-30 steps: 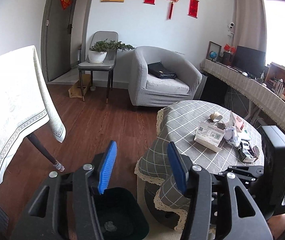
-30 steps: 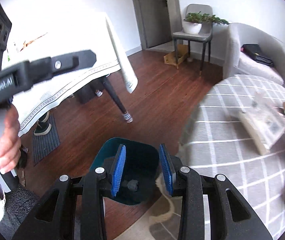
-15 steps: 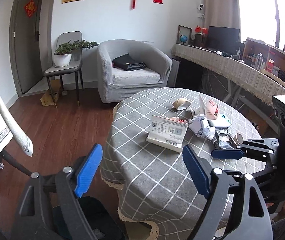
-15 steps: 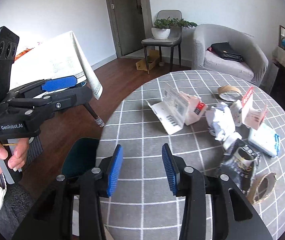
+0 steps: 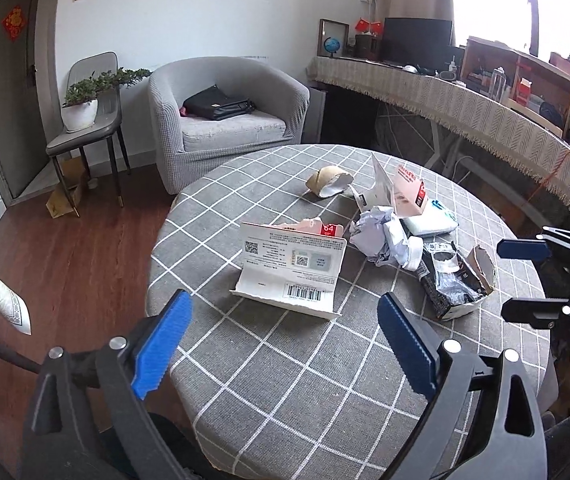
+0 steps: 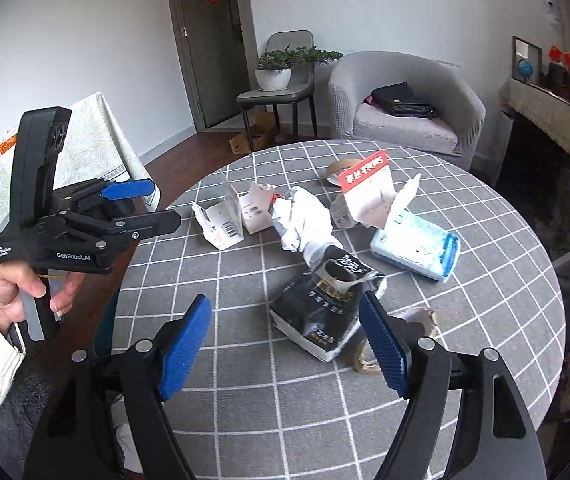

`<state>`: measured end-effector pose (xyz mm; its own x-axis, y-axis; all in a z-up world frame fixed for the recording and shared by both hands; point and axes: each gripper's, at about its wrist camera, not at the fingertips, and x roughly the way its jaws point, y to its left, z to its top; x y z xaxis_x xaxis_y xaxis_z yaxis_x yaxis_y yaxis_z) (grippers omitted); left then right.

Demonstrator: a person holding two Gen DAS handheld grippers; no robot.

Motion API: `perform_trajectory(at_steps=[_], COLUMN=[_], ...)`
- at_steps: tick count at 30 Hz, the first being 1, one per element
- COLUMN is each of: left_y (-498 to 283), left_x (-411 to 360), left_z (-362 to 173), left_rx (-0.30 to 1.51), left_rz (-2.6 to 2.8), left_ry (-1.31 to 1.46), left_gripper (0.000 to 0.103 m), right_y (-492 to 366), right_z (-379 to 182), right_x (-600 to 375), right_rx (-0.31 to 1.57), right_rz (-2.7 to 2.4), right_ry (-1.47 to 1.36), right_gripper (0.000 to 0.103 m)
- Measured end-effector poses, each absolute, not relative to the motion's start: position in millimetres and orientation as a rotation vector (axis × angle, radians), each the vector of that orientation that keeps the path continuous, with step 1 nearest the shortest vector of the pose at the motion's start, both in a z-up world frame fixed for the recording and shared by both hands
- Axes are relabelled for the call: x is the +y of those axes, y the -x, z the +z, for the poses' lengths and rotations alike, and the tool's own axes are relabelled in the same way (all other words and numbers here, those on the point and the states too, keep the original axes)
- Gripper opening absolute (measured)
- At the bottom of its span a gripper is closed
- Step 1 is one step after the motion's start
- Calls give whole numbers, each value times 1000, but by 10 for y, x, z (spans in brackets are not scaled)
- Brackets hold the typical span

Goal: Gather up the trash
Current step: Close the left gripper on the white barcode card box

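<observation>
Left gripper (image 5: 285,354): jaws opening, nothing between the blue pads; it hangs over the near edge of the round table (image 5: 269,412), aimed at the torn white carton.
Right gripper (image 6: 285,344): jaws opening, nothing clamped; the black foil pouch lies on the table just ahead of its tips, not touched by either pad.
Torn white carton (image 5: 291,270): barcode side up, one flap standing; it sits on the table nearest the left gripper, apart from the main heap.
Black foil pouch (image 6: 327,300): crumpled, torn open at the top, on the table's near side; a brown paper scrap (image 6: 419,316) lies just beside it.
Remaining trash: crumpled white paper (image 6: 303,222) at the table's centre, a pink-and-red box (image 6: 367,190) and a light blue tissue pack (image 6: 417,248) just beyond, a tape roll (image 5: 327,182) on the far side.
Step in hand (judged): approach for a pick, one item per gripper.
Technique: lower each gripper until its pads straddle the item, then close across the narrow dimension; take the carton by its standing flap, since the flat panel offers no edge.
Risk: foil may slip or spill; grip below the torn mouth.
Bin: not clearly seen.
</observation>
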<state>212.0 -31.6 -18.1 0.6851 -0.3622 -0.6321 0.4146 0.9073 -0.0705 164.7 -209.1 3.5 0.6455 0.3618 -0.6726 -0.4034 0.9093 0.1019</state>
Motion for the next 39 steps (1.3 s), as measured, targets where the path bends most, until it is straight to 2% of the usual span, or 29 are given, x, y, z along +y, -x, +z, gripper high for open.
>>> perform_trajectory(at_steps=[2, 7, 19, 29, 30, 33, 39], left_y=[-2180, -2342, -2687, -2779, -2780, -2810, -2797], left_x=[-355, -402, -435, -699, -691, -649, -593], left_z=[-217, -287, -355, -463, -465, -494, -476], left_rx=[699, 720, 766, 814, 814, 831, 822], left_rz=[-447, -450, -487, -483, -482, -471, -473], left_ry=[-91, -89, -46, -112, -107, -85, -56], left_gripper=[96, 96, 96, 95, 94, 76, 75], right_y=[-1652, -1699, -1785, -1837, -1842, -1842, -1822], right_z=[32, -20, -61, -155, -155, -162, -212], right_x=[-2190, -2386, -2600, -2682, -2688, -2674, -2561], right_rx=[755, 776, 805, 845, 846, 852, 866], right_rz=[425, 407, 425, 448, 448, 447, 451], right_ry=[43, 20, 11, -5, -7, 2, 74], right_gripper=[84, 86, 87, 88, 88, 88, 88])
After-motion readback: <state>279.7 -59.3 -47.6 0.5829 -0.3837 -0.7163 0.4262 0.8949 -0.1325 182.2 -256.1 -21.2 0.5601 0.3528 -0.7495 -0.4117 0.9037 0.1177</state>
